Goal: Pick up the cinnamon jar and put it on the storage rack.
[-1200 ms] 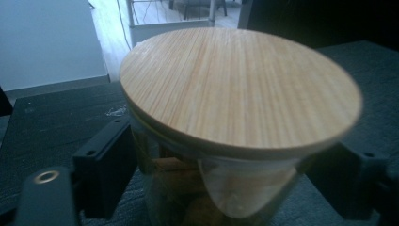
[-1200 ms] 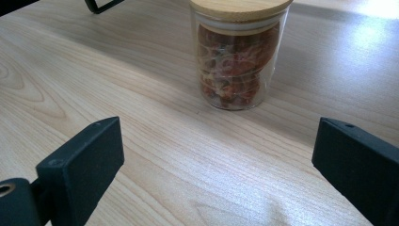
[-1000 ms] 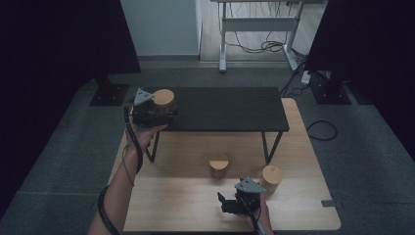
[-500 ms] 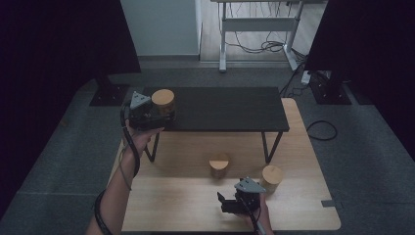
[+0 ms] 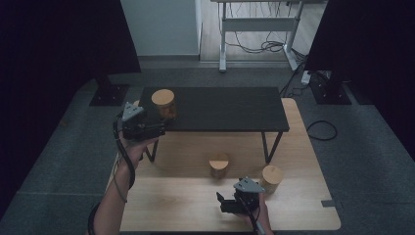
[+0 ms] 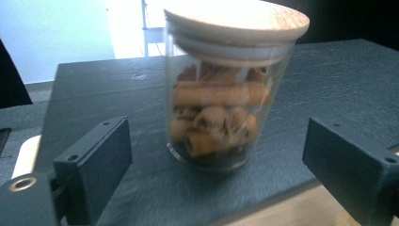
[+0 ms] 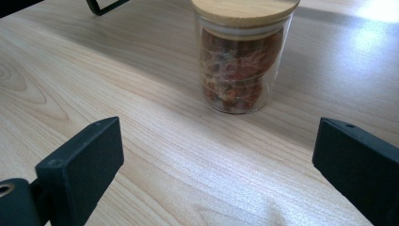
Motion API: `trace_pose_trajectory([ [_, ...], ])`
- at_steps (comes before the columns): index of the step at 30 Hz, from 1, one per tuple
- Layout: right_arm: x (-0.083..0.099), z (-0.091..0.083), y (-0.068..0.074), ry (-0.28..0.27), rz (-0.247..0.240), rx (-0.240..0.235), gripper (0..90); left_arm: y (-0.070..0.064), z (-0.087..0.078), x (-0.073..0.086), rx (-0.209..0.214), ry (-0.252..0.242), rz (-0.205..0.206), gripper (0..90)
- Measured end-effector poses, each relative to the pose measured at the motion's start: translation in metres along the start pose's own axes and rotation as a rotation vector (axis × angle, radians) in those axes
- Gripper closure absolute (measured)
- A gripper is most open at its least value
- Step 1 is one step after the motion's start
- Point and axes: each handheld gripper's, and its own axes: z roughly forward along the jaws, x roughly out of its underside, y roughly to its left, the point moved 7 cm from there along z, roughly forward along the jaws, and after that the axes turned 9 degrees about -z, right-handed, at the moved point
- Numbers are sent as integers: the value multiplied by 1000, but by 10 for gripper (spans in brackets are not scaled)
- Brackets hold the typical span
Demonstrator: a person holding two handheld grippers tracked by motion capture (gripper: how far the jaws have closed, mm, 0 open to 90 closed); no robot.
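— Where was the jar when you looked?

— The jar (image 6: 230, 84) stood upright at the left end of the black shelf (image 5: 220, 105), near its front edge. My left hand-held gripper (image 5: 142, 128) sat just in front of it, jaws spread wide, with the jar straight ahead between them but beyond the tips, not touched.

— Its axis?

— Vertical, wooden lid up. I judged a level push forward would bring the jaws to either side of the glass.

— And the right hand?

— The right hand-held gripper (image 5: 230, 203) was low over the desk (image 5: 171, 210), near its front edge, also spread and holding nothing. It faced a second jar (image 7: 244, 56), standing ahead and apart from it. A third jar (image 5: 271, 177) stood just right of that gripper. For the shelf jar the left was plainly nearer.

— What did the views add?

— The left gripper view showed rolled biscuits in the shelf jar and the gap at each side; the high view showed the shelf standing on legs over the desk's far half.
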Motion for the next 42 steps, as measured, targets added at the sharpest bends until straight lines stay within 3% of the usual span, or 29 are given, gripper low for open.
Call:
trace_pose_trajectory([
  [8,-1,0,1,-1,-1,-5,18,7,-21,16,25,-17,-11,100],
  [19,0,2,2,10,-7,-6,18,4,-35,35,19,-2,24,102],
  [27,0,2,2,7,-10,-6,18,4,-46,51,49,-1,8,102],
  [42,0,1,0,4,-14,-2,17,6,-54,109,43,72,-45,115],
])
